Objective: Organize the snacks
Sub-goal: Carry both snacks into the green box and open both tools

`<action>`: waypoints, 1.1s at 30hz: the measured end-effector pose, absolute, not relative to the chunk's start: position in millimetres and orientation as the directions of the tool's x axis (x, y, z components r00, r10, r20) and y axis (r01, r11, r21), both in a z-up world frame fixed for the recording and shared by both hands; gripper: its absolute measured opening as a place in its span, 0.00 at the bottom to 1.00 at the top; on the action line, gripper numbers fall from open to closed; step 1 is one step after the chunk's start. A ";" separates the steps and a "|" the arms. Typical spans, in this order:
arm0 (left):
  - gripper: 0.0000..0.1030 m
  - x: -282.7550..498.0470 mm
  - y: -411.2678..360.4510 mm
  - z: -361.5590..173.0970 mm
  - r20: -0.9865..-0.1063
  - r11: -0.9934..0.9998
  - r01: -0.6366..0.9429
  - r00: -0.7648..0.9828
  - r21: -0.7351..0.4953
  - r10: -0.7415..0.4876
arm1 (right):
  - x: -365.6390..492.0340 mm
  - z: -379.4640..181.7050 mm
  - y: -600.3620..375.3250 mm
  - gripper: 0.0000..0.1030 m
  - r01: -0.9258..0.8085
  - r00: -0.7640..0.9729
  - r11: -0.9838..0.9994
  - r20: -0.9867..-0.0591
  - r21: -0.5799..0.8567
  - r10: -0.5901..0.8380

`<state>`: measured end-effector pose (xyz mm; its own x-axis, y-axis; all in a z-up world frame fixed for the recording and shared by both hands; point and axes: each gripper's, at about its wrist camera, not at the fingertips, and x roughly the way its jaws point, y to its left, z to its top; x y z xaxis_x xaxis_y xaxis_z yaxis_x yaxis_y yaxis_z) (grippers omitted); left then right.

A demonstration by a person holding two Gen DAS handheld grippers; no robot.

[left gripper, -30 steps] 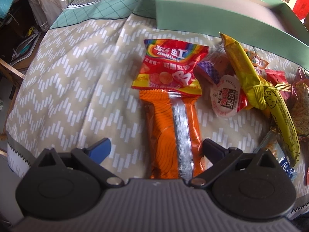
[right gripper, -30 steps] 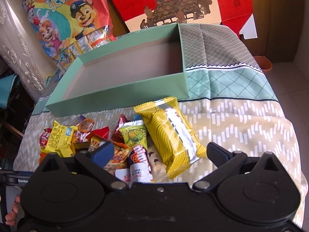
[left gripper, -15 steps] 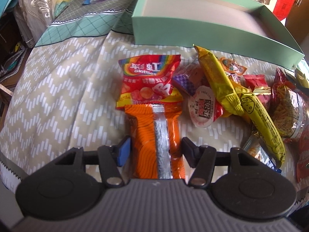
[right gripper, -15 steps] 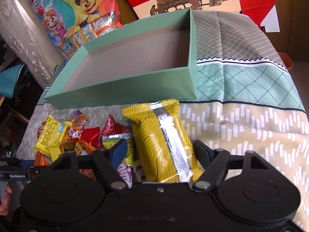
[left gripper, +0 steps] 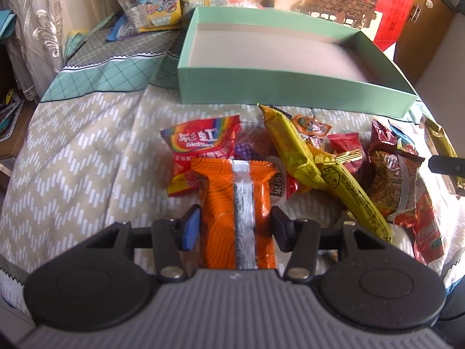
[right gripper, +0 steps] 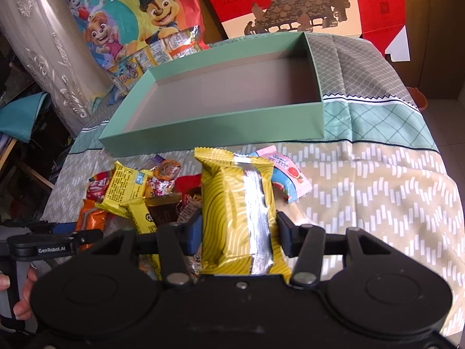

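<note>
Two packs are now gripped, one per hand. In the left wrist view, the left gripper point(left gripper: 235, 226) has just been closing its jaws, wide a second ago, onto the orange pack point(left gripper: 237, 203); the pads press its sides low in the frame and its far end overlaps the Skittles bag point(left gripper: 200, 145). The pile point(left gripper: 363, 168) sprawls to the right, on the bed point(left gripper: 72, 160). In the right wrist view, the right gripper point(right gripper: 238, 232) has likewise just closed its jaws on the yellow pack point(right gripper: 235, 203), centre frame, above the heap. The green box point(right gripper: 221, 93) sits empty in the upper middle of both views, so I judge both packs ready to be carried there
</note>
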<state>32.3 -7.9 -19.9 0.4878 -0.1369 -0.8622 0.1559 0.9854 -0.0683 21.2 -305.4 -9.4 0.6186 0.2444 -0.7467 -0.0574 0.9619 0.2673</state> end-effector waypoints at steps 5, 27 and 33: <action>0.49 28.7 -8.4 -9.6 -0.853 0.982 0.176 0.500 -0.070 -0.150 | 21.3 -7.6 -287.8 0.49 -0.070 0.610 0.966 -0.756 0.248 0.238; 0.49 181.4 -40.8 65.8 -0.785 0.967 0.255 0.603 0.024 -0.139 | 127.2 45.7 -328.0 0.49 0.004 0.701 0.990 -0.707 0.141 0.098; 0.49 261.5 -57.8 49.9 -0.795 0.973 0.224 0.600 0.063 -0.086 | 208.0 36.3 -330.1 0.49 0.046 0.677 0.995 -0.735 0.088 0.033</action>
